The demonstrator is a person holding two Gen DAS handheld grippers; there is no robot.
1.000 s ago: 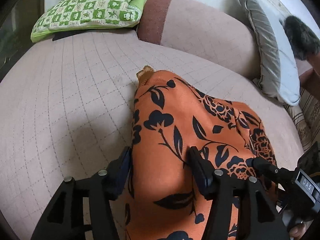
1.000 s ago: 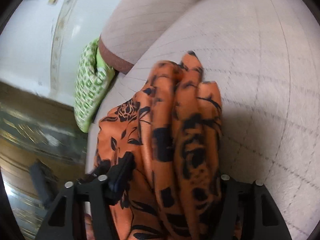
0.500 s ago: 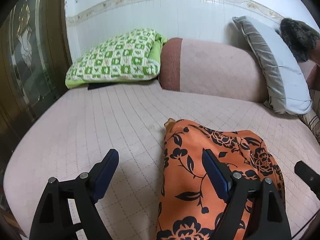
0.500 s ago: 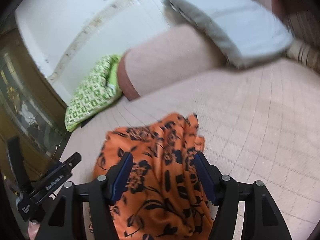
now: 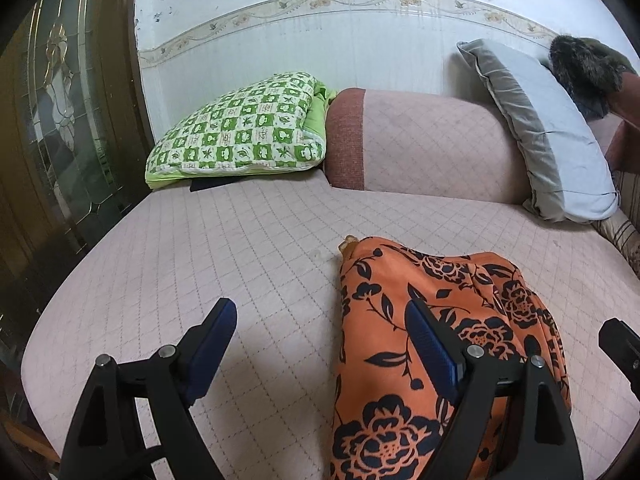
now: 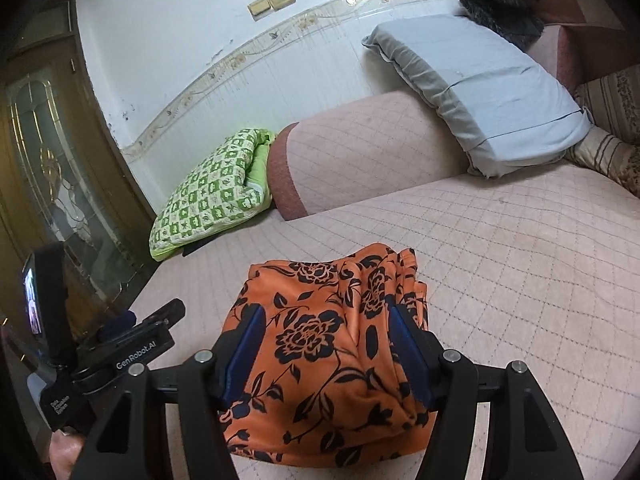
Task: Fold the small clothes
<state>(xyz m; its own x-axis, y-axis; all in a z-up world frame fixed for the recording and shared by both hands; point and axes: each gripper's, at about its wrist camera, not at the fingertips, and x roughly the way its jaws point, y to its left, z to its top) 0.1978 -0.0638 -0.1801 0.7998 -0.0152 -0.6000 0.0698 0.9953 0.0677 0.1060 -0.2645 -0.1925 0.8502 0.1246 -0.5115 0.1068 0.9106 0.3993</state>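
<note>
— So where's the orange flowered garment [image 5: 436, 344] sitting now?

— On the pink quilted sofa seat [image 5: 224, 256], bunched into a soft heap near the front edge. It looks folded over on itself, with pleated layers showing at its right end in the right wrist view.

— And the left tongs [image 5: 320, 336]?

— Spread wide. Bare seat lies between the two blue pads; the right-hand finger [image 5: 430, 344] stands in front of the cloth's left part, but I can't tell whether it touches. The left-hand finger is well clear of the cloth.

— The right tongs [image 6: 328, 344]?

— Partly apart, with the garment [image 6: 328, 344] showing between the two fingers. The heap looks to lie on the seat beneath them, and the pads [image 6: 244, 352] don't seem to press on it. Whether they brush the fabric I can't tell.

— Anything else around?

— A green checked cushion [image 5: 240, 136] at the far left corner, against the white wall [image 5: 320, 40]. A pale blue-grey pillow [image 5: 544, 128] leans on the sofa's back rest [image 5: 432, 144], with something dark and furry [image 5: 584, 68] above it. A wooden door with glass panels [image 5: 64, 120] stands to the left. In the right wrist view, the left tool's body shows at the lower left edge, beside the garment, with a bit of a hand [image 6: 64, 452] under it.
</note>
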